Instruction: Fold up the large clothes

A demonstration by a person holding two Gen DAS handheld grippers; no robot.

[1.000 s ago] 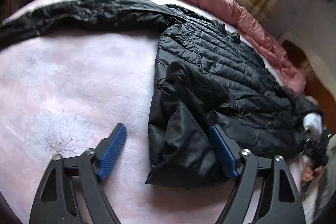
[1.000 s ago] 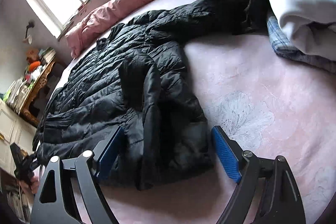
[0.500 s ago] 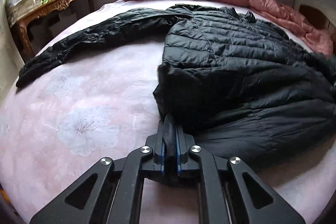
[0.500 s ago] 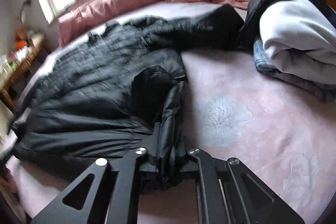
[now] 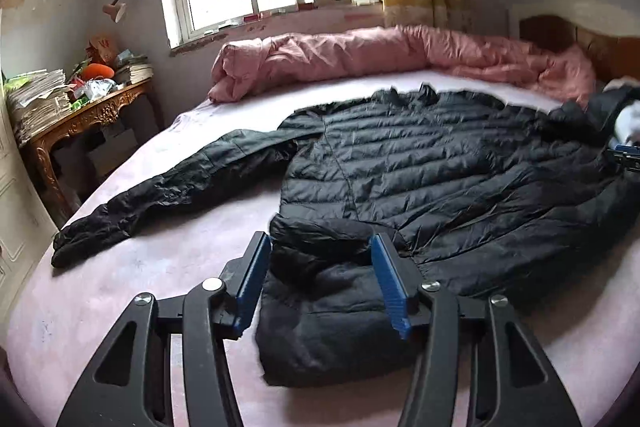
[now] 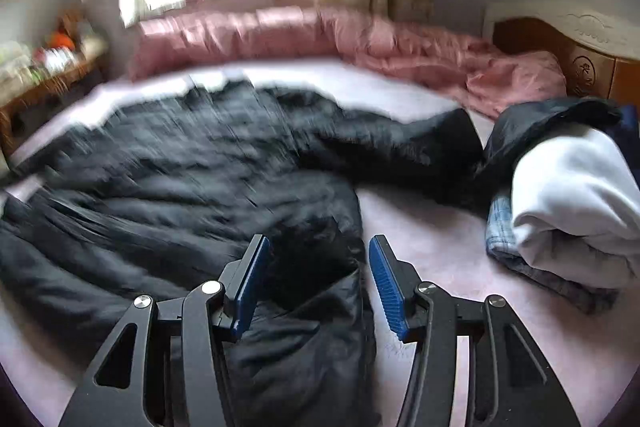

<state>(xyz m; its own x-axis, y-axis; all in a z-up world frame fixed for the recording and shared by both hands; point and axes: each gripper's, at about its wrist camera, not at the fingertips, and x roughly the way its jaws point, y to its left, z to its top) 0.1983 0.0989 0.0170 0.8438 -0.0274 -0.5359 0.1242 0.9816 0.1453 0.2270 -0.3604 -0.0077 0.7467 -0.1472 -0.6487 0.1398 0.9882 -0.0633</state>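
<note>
A black quilted puffer jacket (image 5: 440, 167) lies spread on the pink bed sheet (image 5: 132, 291), its collar toward the window. One sleeve (image 5: 180, 179) stretches out to the left. In the blurred right wrist view the other sleeve (image 6: 400, 143) reaches toward the clothes pile. My left gripper (image 5: 322, 241) is opening, and the jacket's left bottom corner, folded up, lies loose between its blue pads (image 5: 390, 287). My right gripper (image 6: 319, 241) is also opening over the right bottom corner of the jacket (image 6: 180, 167), with dark fabric bunched between its jaws.
A rolled pink quilt (image 5: 360, 55) runs along the far edge of the bed under the window. A carved wooden table (image 5: 80, 115) piled with papers stands at the left. Folded white and checked clothes (image 6: 568, 199) sit at the right, by the wooden headboard (image 6: 580, 67).
Both grippers stood open a second ago, then shut on the jacket's bottom corners. Now their jaws have parted again, both have risen and rolled level, and the hem lies folded up.
</note>
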